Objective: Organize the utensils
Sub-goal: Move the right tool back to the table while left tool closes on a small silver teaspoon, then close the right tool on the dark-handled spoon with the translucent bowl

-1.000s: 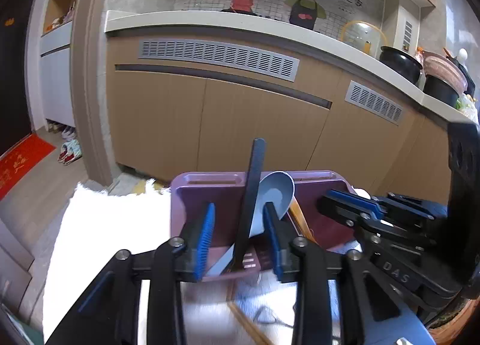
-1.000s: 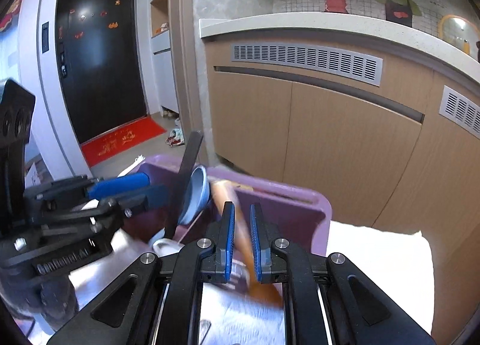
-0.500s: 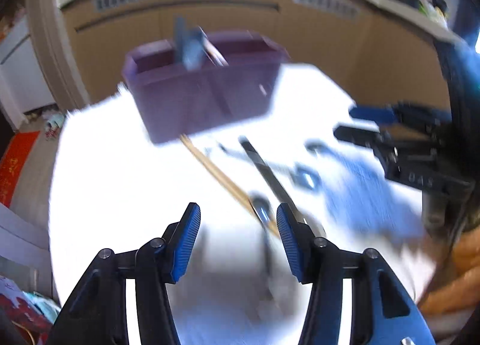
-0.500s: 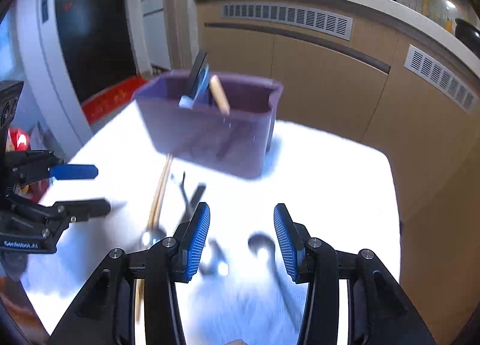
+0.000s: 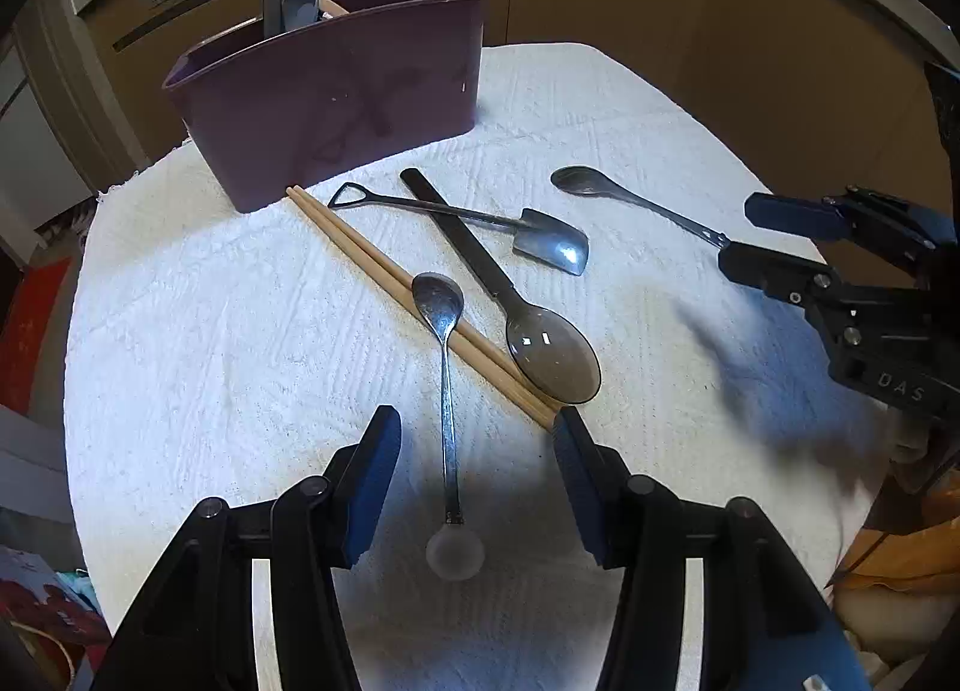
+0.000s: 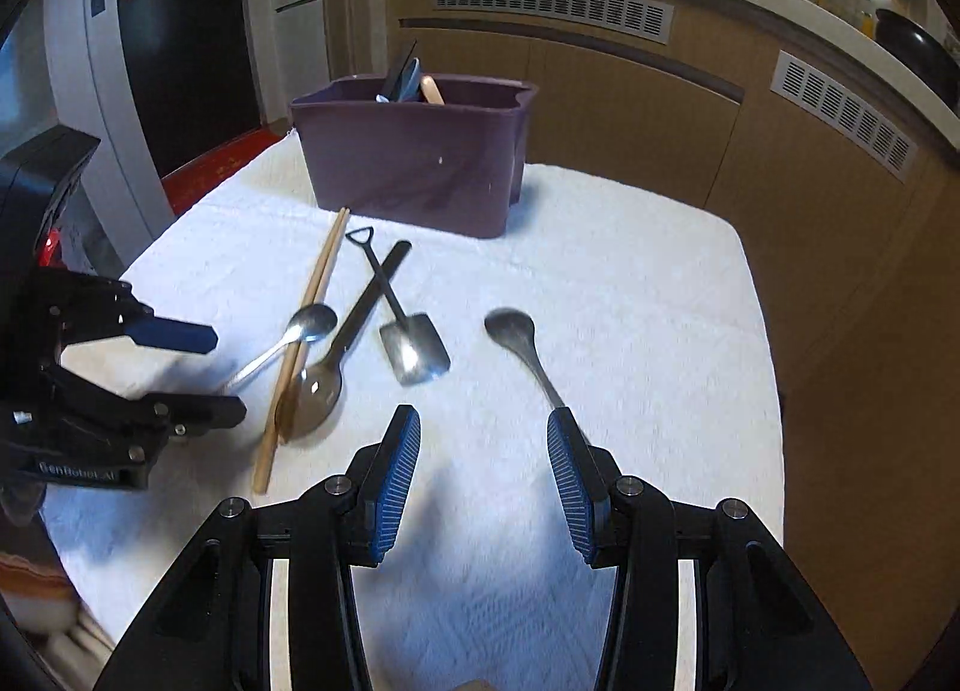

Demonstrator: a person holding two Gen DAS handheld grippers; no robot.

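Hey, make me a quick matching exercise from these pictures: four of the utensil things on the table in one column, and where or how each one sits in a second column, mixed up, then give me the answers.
Column one:
1. chopsticks
2. shovel-shaped spoon
3. purple caddy
4. dark metal spoon

Column two:
A. lies alone on the white cloth, nearest the right gripper
B. stands at the far side, already holding utensils
C. its handle crosses the black spoon
D. lie side by side, with the small silver spoon across them

Pairs: 1-D, 2-C, 3-B, 4-A
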